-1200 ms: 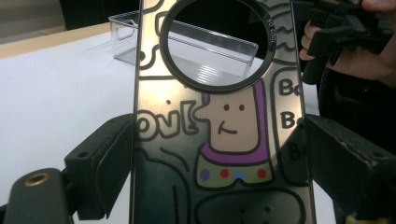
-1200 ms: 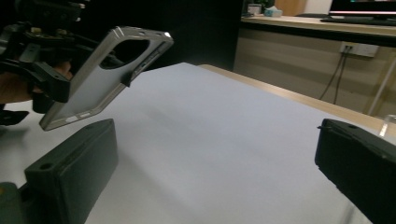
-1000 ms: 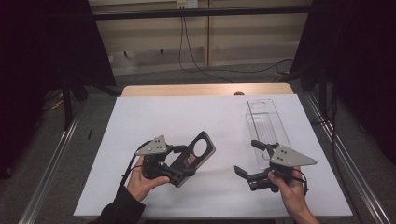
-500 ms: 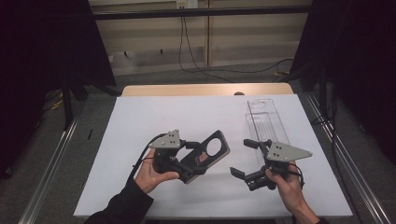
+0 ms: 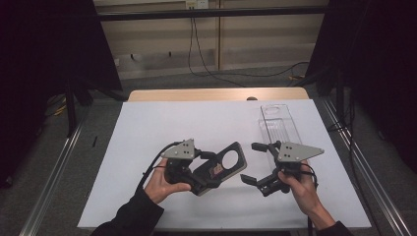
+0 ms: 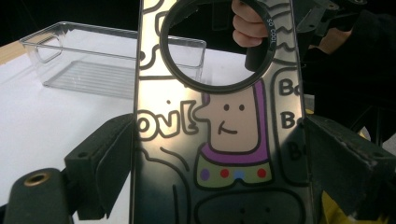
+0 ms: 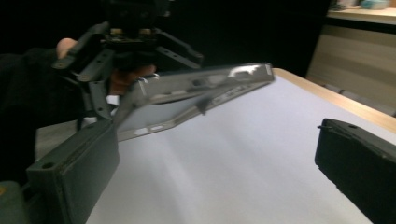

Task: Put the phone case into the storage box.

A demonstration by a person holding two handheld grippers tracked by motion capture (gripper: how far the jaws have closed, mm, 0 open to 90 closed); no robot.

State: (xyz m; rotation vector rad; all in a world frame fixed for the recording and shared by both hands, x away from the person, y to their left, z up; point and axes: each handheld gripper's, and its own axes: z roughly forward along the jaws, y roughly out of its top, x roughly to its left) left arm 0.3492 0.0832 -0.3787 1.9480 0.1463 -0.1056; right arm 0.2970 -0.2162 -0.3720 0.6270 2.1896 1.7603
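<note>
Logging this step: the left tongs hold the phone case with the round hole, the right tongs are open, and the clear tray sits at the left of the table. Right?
One thing is off: the clear tray sits at the right of the table, as the high view shows. The rest stands: the left tongs clamp the phone case, and the right tongs are open.

Flat cartoon-printed plate: "Bo" at right edge, "ov" letters at left; ring rim reads "go cool".

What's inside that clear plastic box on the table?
The clear box looks empty: its ribbed floor shows through the walls in the left gripper view. The cartoon-printed plate, held in the left gripper, covers its right part there, so that end stays unseen.
</note>
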